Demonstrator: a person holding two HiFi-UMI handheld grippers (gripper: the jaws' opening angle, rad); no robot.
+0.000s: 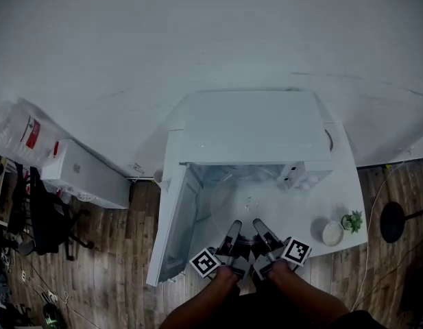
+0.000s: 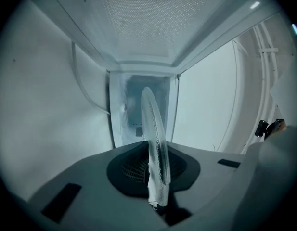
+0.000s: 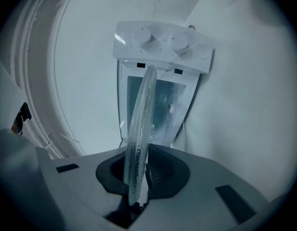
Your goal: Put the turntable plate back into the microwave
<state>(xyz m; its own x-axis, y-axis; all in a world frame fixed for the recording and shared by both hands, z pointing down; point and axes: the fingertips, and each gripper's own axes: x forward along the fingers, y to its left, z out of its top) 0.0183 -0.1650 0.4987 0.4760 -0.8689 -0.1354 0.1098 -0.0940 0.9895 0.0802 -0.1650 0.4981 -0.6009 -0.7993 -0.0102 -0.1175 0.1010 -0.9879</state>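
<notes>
A white microwave [image 1: 256,125] stands on a white tabletop [image 1: 347,184] with its door [image 1: 175,225] swung wide to the left, leaving the mouth of its cavity [image 2: 141,105] unblocked. On the tabletop to the right of the opening sit a small round white pot [image 1: 332,232] and, just beside it, a little green potted plant [image 1: 352,221]; what the pot holds cannot be made out. On the wooden floor [image 1: 115,266] to the left are a white box-like unit [image 1: 84,173], a clear plastic bag [image 1: 22,132] with a red label too small to read, and a black chair [image 1: 43,221]; to the right is the round black base of a stand [image 1: 393,221]. The glass turntable plate [image 1: 249,204] is held level in front of the cavity, its far rim at the opening. The left claw [image 1: 233,233] and right claw [image 1: 262,232] are side by side, each pinching the plate's near rim. The control panel carries two knobs [image 3: 141,35]; its small dark markings cannot be read.
</notes>
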